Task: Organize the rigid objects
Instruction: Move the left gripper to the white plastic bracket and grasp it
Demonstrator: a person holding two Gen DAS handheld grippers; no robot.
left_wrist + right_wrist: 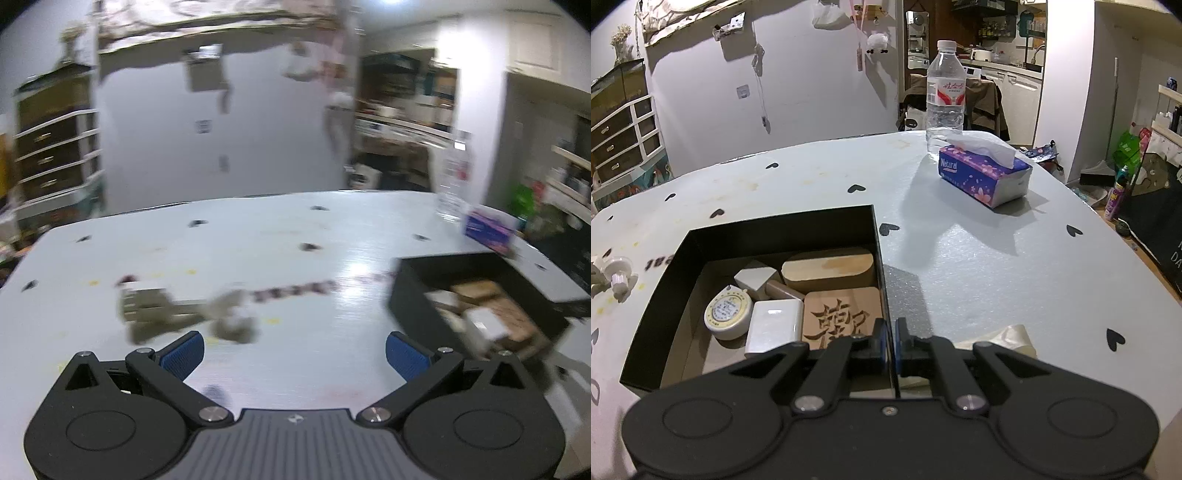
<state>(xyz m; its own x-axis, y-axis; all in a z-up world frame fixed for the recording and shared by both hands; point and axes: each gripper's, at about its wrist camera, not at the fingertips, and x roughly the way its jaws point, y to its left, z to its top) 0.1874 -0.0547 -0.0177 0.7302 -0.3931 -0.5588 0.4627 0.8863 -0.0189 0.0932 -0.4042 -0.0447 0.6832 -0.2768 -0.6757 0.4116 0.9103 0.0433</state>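
Altogether, one black box (768, 236) sits on the worktop (979, 258), and six rigid pieces lie inside: one tape measure (728, 314) at 9 o'clock, one white charger block (774, 326), one carved wooden coaster (842, 317), one rounded wooden block (827, 267) at 12 o'clock, one white cube (755, 277) and one small brown piece (783, 290). One water bottle (945, 96) and one tissue pack (984, 175) stand at 1 o'clock. The right claw (891, 341) is clenched on the box's right wall. The left claw (294, 352) is spread wide, grasping nothing. In the left view, blurred greyish things (184, 314) lie at 10 o'clock, too smeared to identify. One white plastic part (617, 275) is cut off at 9 o'clock.
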